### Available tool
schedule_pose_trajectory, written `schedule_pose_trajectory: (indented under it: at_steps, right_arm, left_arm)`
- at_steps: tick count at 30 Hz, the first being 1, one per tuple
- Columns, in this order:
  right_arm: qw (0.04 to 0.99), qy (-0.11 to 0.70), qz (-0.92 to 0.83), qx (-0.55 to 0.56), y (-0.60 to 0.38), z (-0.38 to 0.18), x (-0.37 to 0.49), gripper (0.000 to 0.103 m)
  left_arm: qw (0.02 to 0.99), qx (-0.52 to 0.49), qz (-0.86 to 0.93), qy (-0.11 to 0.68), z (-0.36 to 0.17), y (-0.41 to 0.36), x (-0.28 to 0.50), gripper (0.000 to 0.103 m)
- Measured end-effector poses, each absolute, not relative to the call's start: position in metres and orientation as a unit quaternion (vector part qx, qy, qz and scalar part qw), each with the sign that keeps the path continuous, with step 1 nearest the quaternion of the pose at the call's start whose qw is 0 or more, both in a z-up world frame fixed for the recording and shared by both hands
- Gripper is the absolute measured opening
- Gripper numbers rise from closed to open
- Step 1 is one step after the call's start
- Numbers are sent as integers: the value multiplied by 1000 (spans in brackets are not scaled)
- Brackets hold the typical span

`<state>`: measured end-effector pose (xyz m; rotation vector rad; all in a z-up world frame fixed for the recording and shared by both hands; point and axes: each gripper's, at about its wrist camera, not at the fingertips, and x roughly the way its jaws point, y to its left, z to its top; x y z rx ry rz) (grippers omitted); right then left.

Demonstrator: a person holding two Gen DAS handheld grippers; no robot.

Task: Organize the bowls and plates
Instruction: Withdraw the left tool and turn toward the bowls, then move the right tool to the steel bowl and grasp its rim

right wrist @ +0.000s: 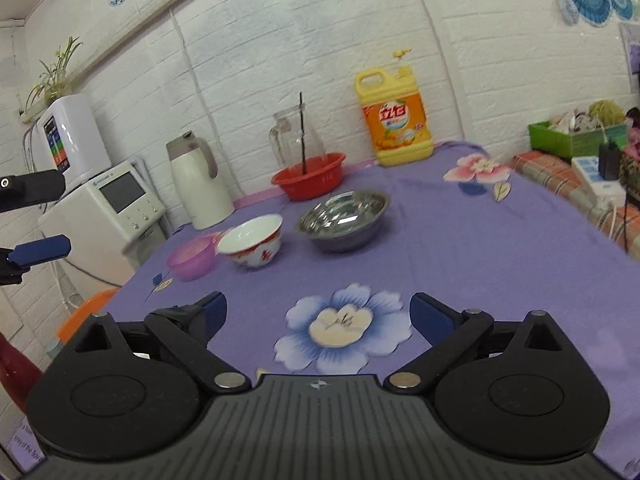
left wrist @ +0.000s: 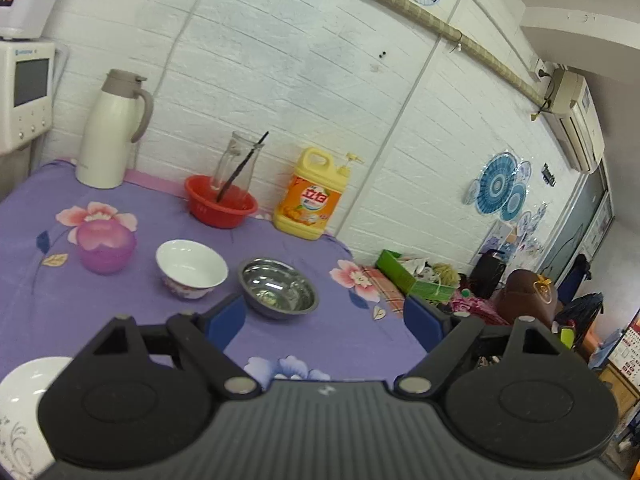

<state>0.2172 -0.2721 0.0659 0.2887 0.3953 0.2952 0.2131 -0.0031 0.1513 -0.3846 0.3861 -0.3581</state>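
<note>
Both grippers empty and wide open: left gripper (left wrist: pixel 324 320) hangs over the near part of the surface (left wrist: pixel 328 336), blue pads well apart with nothing between them; right gripper (right wrist: pixel 318 316) same, jaws spread over a blue flower print on the purple cloth, nothing held. Bowls sit in a loose row mid-surface: purple plastic bowl (left wrist: pixel 106 250) on the left, white ceramic bowl (left wrist: pixel 191 268) with red pattern just beside it, steel bowl (left wrist: pixel 279 288) next along, near but apart from the white one. In the right wrist view the purple bowl looks touching or almost touching the white one, can't tell which. Steel bowl sits just ahead of the left gripper's left pad. A white plate or dish (left wrist: pixel 24 408) with grey scroll print shows at the bottom left edge of the left wrist view, partly hidden by the gripper body. Along the wall: white thermos jug (left wrist: pixel 108 132), red basin (left wrist: pixel 220 202) with a glass pitcher (left wrist: pixel 236 164) and dark stick in it, yellow detergent bottle (left wrist: pixel 312 196).
</note>
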Motion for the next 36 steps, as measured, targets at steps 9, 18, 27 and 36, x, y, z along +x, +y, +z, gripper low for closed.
schedule_pose_trajectory:
  at_steps: [9,18,27,36]
  right_arm:
    - [979,142,94,110,-297,97,283,103]
    - [953,270,119,68,-283,34,379,103]
    - [930,269,196,159,-297,9,392,103]
    - [936,266,171,155,-305,10,390,103]
  left_arm:
    - [935,-170,-157,268,90,-41,300,86]
    - [906,-228,-82,346,39,-41,360,86]
    - [913,-209,-42,349,55,-59,332,86]
    - [933,-209,-87,279,129,-95,337,86]
